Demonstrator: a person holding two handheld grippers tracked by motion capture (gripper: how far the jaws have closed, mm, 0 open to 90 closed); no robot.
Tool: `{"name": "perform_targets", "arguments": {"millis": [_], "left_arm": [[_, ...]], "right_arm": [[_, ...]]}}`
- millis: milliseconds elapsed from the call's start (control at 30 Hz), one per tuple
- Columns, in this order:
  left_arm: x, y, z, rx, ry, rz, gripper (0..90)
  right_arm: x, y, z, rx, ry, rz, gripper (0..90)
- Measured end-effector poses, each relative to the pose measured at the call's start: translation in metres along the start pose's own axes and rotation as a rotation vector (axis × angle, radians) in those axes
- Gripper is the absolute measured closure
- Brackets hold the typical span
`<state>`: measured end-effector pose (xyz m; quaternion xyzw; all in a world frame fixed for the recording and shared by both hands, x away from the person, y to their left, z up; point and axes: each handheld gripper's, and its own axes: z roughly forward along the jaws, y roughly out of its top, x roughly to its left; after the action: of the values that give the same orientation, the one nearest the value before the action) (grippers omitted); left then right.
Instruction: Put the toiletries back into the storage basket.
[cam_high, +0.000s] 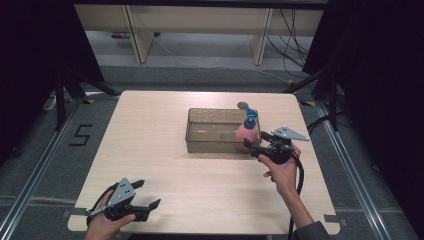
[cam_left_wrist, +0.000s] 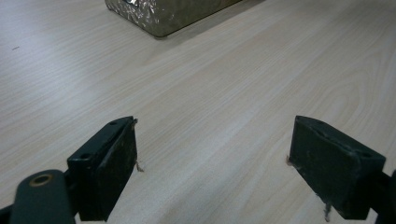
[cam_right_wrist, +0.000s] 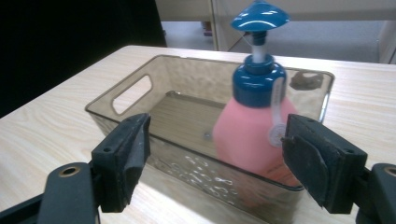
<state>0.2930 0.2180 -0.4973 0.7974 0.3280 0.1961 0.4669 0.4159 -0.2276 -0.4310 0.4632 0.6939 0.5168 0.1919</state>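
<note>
Two tools gaping, right tool (cam_right_wrist: 215, 158) released just beside pink pump bottle (cam_right_wrist: 250, 133) standing in bin (cam_right_wrist: 140, 79), left tool (cam_left_wrist: 215, 168) over bare surface (cam_left_wrist: 210, 88).

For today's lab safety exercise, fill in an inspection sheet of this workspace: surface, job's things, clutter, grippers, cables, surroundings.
Surface: light wooden table, bare around the work.
Job's things: pink pump bottle upright inside the clear brown bin, at its right end.
Clutter: nothing seen.
Grippers: right gripper open beside the bin, bottle beyond its jaws; left gripper open, nothing between its jaws.
Cables: black cable trailing from the right gripper.
Surroundings: grey floor, a "5" mark, desk legs behind.
</note>
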Motion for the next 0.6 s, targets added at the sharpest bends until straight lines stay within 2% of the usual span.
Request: {"name": "perform_targets", "arguments": {"millis": [33,67,100,133,167,200,267,300,333,433,500,533,600], "left_arm": [[0.0,0.0,0.0,0.0,0.0,0.0,14.8],[0.001,0.0,0.0,0.005,0.003,0.004,14.8],[0.001,0.0,0.0,0.005,0.003,0.004,14.8],[0.0,0.0,0.0,0.001,0.001,0.001,14.8],[-0.001,0.0,0.0,0.002,0.001,-0.008,14.8],[-0.001,0.0,0.0,0.002,0.0,-0.007,14.8],[0.0,0.0,0.0,0.0,0.0,-0.001,14.8],[0.0,0.0,0.0,0.0,0.0,-0.001,14.8],[0.0,0.0,0.0,0.0,-0.003,0.001,14.8],[0.0,0.0,0.001,0.001,-0.003,0.001,14.8],[0.0,0.0,0.001,0.001,-0.004,0.002,14.8],[0.0,0.0,0.001,0.003,-0.005,0.002,14.8],[0.0,0.0,0.001,0.002,-0.003,0.004,14.8]], "right_arm": [[0.0,0.0,0.0,0.0,0.0,0.0,24.4],[0.001,-0.001,0.0,-0.014,0.007,-0.028,24.9],[0.001,-0.001,0.0,-0.014,0.007,-0.028,24.9],[0.002,-0.002,-0.001,-0.001,0.004,-0.05,24.8],[0.005,-0.003,-0.001,0.002,0.016,-0.014,24.8],[0.004,-0.004,-0.001,-0.005,0.02,-0.041,24.8],[0.006,-0.005,-0.002,0.01,0.022,-0.033,24.8],[0.008,-0.007,-0.002,0.001,0.028,-0.018,24.8],[0.007,-0.007,-0.001,-0.005,0.026,-0.037,24.8],[0.009,-0.008,-0.002,-0.004,0.034,-0.052,24.8],[0.011,-0.009,-0.003,0.004,0.04,-0.036,24.7],[0.013,-0.009,-0.004,-0.004,0.052,-0.043,24.8],[0.014,-0.01,-0.005,0.008,0.042,-0.043,24.8]]}}
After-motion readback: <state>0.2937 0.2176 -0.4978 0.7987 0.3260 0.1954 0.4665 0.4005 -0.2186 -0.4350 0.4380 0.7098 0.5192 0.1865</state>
